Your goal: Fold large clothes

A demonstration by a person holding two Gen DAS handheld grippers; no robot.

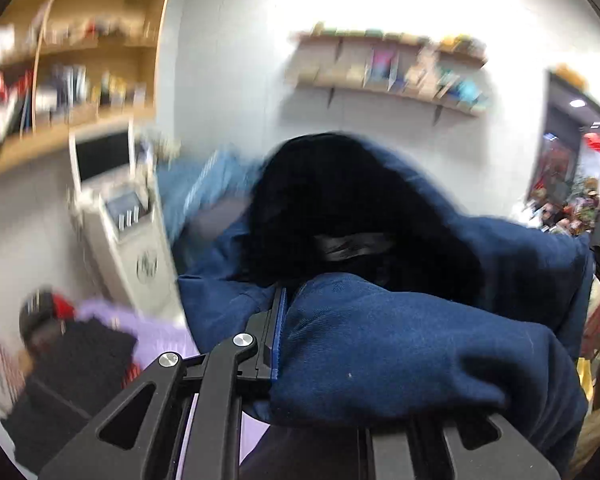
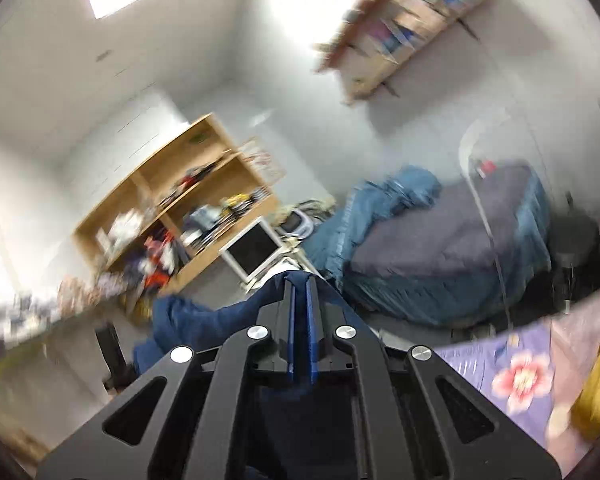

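**Navy garment lifted between two tongs**

The left gripper (image 1: 284, 332) is clamping a thick fold of the navy garment (image 1: 400, 344); only its left finger (image 1: 274, 336) is showing, with the cloth bulging over the other one and spilling toward four o'clock. Above that fold, at twelve o'clock, the garment's black lining (image 1: 340, 200) is gaping open with a shiny black tab (image 1: 352, 246) across it. At three o'clock, right at the frame's edge, the tip of the other gripper is peeking in beside the cloth.

The right gripper (image 2: 301, 328) is standing with its blue pads (image 2: 311, 332) close together but a narrow slot between them; navy cloth is showing around the tips and draping away toward nine o'clock, and whether the pads are actually pressing on it I cannot tell.

Looking further out from the left tongs, a lilac sheet (image 1: 160, 336) with a black garment (image 1: 80, 364) on it is lying at eight o'clock, a white cabinet with a dark screen (image 1: 112, 184) is standing at ten o'clock, a wooden bookcase (image 1: 80, 60) is filling eleven o'clock, and a wall shelf (image 1: 388, 64) is hanging at one o'clock. From the right tongs, a bed with a blue cover (image 2: 440, 248) is sitting at two o'clock, and a floral lilac cloth (image 2: 516, 368) is lying at four o'clock. Both views are blurred.
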